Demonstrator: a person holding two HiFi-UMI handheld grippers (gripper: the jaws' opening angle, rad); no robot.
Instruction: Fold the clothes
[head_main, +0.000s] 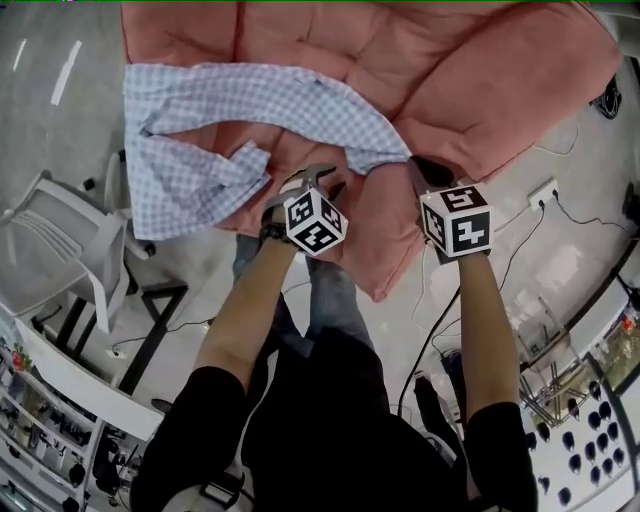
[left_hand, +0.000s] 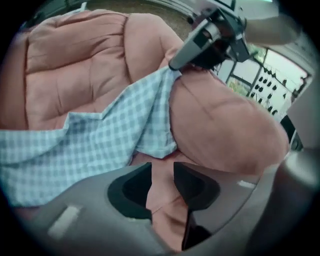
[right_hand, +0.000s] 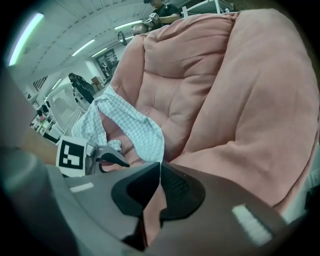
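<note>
Checked shirt (head_main: 240, 110) on a pink cushion (head_main: 480, 90), with grey floor (head_main: 60, 120) around it.
Both arms reach forward and down. The thin blue-check shirt drapes over the puffy, quilted cushion's left edge. The right tool (right_hand: 160, 167) is closed, pinching the shirt's corner mid-cushion. The left tool (left_hand: 162, 172), jaws slightly apart, grips nothing.

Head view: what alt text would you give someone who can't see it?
A person holds two hand-held grippers over a blue checked shirt lying on a pink cushion. The right hand-held gripper pinches the shirt's edge; the left hand-held gripper is open nearby.
</note>
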